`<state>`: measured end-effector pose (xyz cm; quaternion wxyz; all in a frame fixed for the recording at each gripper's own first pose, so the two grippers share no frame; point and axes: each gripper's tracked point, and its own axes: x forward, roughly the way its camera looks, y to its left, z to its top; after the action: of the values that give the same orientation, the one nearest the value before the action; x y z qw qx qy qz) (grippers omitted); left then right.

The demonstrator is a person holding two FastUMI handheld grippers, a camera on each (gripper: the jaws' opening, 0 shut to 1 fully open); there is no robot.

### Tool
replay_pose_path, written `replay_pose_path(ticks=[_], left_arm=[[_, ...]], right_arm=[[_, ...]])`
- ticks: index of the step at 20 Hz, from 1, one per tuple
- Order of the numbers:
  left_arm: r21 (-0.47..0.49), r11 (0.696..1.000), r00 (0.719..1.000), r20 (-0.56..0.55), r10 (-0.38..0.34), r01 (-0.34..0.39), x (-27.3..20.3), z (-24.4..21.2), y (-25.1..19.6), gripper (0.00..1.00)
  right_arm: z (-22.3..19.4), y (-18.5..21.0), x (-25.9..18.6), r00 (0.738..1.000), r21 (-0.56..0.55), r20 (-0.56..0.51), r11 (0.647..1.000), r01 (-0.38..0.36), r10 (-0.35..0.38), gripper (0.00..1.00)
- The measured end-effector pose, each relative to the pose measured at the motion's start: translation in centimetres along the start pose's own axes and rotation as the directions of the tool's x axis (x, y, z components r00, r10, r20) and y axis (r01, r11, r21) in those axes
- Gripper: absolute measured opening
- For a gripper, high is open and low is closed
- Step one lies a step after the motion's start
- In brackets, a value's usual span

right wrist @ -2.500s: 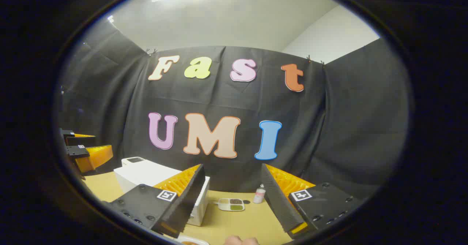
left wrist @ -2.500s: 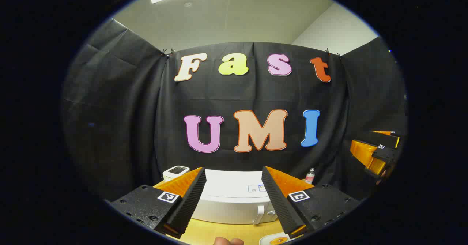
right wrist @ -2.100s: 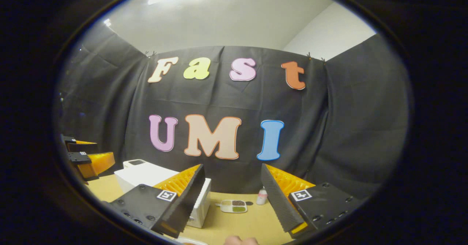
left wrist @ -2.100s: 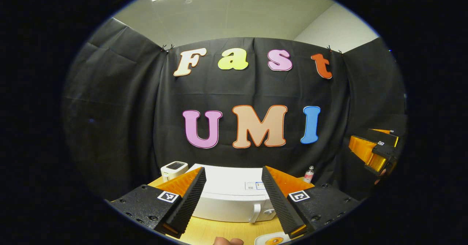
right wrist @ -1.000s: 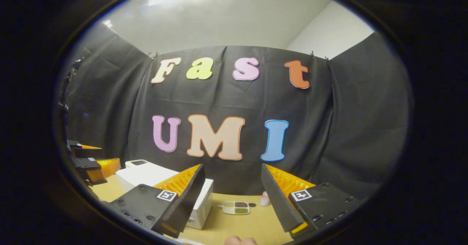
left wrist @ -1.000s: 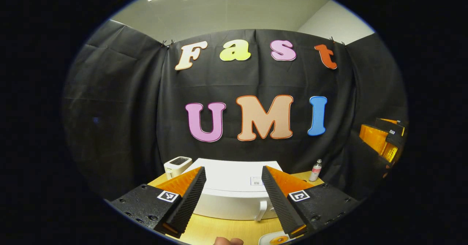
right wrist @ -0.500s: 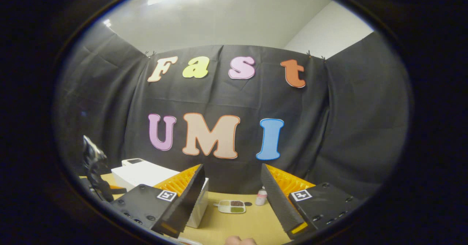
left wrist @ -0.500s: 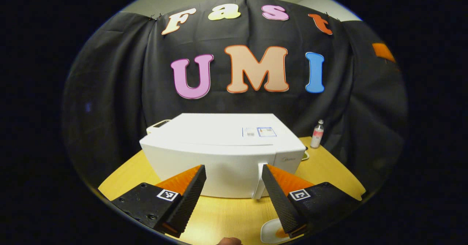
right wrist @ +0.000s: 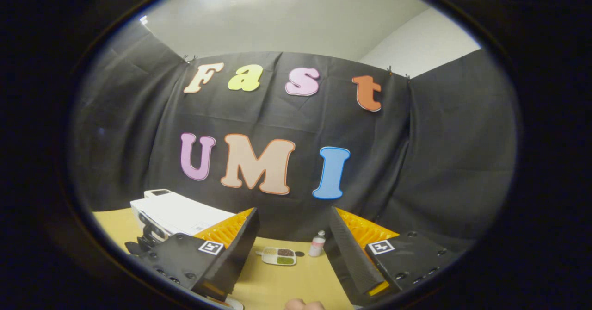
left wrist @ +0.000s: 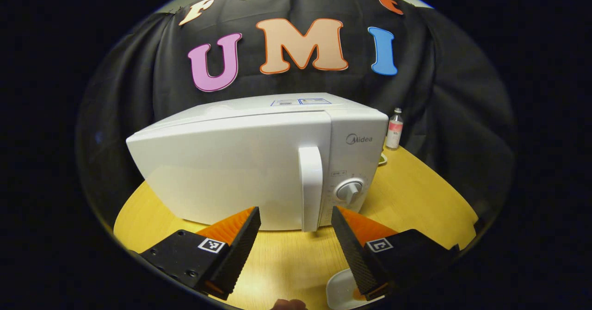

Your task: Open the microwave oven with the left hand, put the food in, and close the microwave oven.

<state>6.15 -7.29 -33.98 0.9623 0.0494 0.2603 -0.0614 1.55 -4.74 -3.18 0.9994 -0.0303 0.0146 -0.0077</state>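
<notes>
Facing the closed microwave oven [left wrist: 259, 162] on the bench [left wrist: 416, 199], with the left tool [left wrist: 296, 217] spread wide and empty, fingers either side of the vertical door handle [left wrist: 311, 187] but short of it, presumably lined up so that a forward reach brackets the handle for a pull. Keeps the control dial [left wrist: 349, 190] just right of the handle. Leaves the food's white plate [left wrist: 338, 291] at the near bench edge, partly behind the left tool's finger. Holds the right tool [right wrist: 292, 224] wide, empty and raised off to the side, probably awaiting the plate; small bottle [right wrist: 317, 244] and divided dish [right wrist: 278, 256] well beyond.
</notes>
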Motion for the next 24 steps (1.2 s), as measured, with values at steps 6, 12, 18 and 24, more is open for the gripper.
replay_pose_path(ticks=[6, 12, 18, 24], left_arm=[[0.018, 1.0, 1.0, 0.005, -0.007, 0.007, 2.3, -0.4, -0.6, 0.93], [0.013, 1.0, 1.0, 0.001, 0.024, -0.024, 3.4, -0.5, -0.3, 0.52], [0.007, 1.0, 1.0, -0.001, 0.004, -0.004, 3.8, -0.4, -0.8, 0.23], [0.041, 0.999, 0.998, 0.049, -0.032, 0.03, 3.7, -0.3, -1.0, 0.07]], right_arm=[[-1.1, -0.6, -0.1, 0.999, -0.022, -0.046, 1.0, 0.01, -0.011, 0.97], [-1.3, -0.4, -0.3, 0.998, -0.068, -0.057, 0.998, 0.005, -0.009, 0.97], [-1.4, -0.1, 0.0, 0.998, -0.073, -0.062, 0.997, -0.002, -0.003, 0.96], [-1.9, 1.0, 0.2, 0.997, -0.067, -0.074, 0.997, -0.028, 0.023, 0.97]])
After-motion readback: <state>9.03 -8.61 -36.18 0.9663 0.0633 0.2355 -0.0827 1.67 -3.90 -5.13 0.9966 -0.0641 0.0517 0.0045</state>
